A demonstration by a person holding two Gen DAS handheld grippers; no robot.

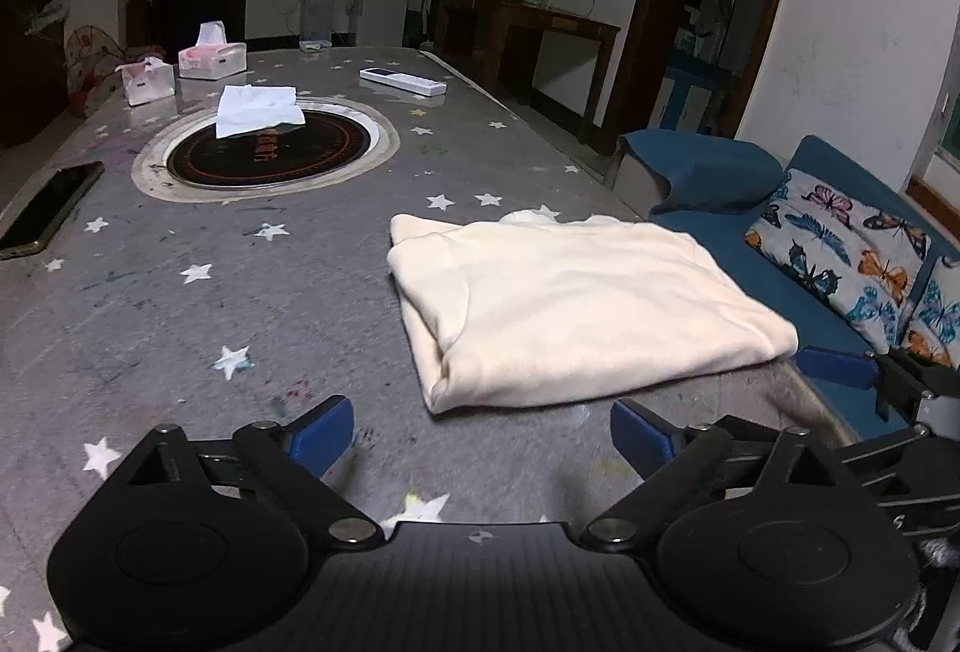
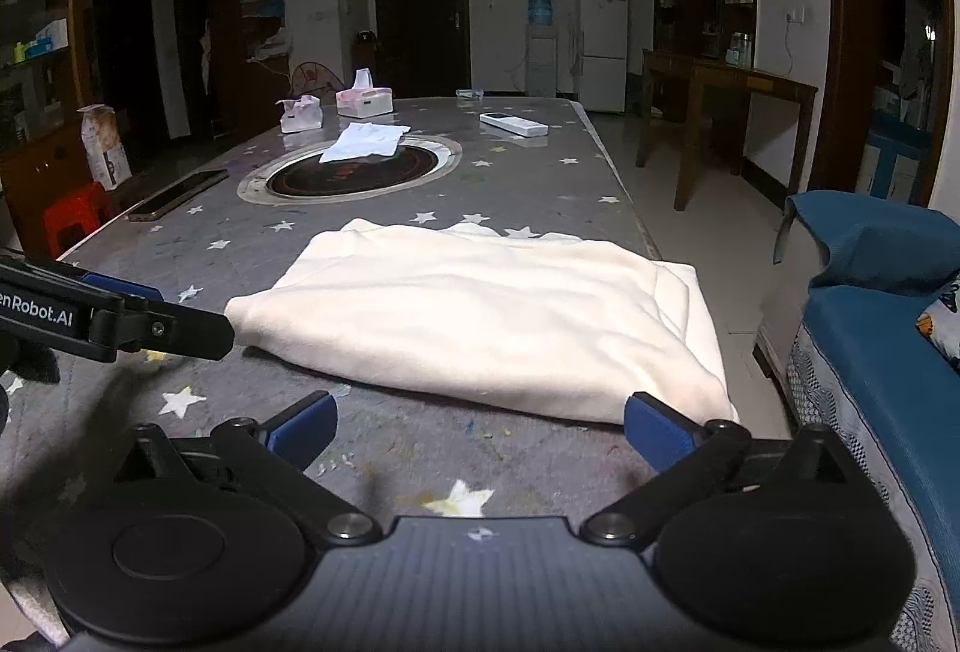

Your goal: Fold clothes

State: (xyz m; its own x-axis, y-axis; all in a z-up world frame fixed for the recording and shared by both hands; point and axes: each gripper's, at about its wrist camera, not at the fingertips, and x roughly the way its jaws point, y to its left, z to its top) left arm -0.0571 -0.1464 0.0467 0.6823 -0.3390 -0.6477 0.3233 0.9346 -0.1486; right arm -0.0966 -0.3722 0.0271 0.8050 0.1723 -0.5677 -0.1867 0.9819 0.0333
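A cream garment (image 1: 576,304) lies folded into a flat rectangle on the grey star-patterned table (image 1: 180,304), near the table's right edge. It also shows in the right wrist view (image 2: 480,310). My left gripper (image 1: 480,433) is open and empty, just short of the garment's near left corner. My right gripper (image 2: 480,427) is open and empty, just short of the garment's near edge. The right gripper's blue finger (image 1: 834,367) shows past the garment's right corner in the left wrist view. The left gripper (image 2: 120,319) shows at the left in the right wrist view.
A round hotplate inset (image 1: 267,150) with a white cloth (image 1: 258,108) on it sits mid-table. Two tissue boxes (image 1: 213,57), a remote (image 1: 402,81) and a phone (image 1: 48,208) lie farther off. A blue sofa (image 1: 810,256) with a butterfly cushion stands right of the table.
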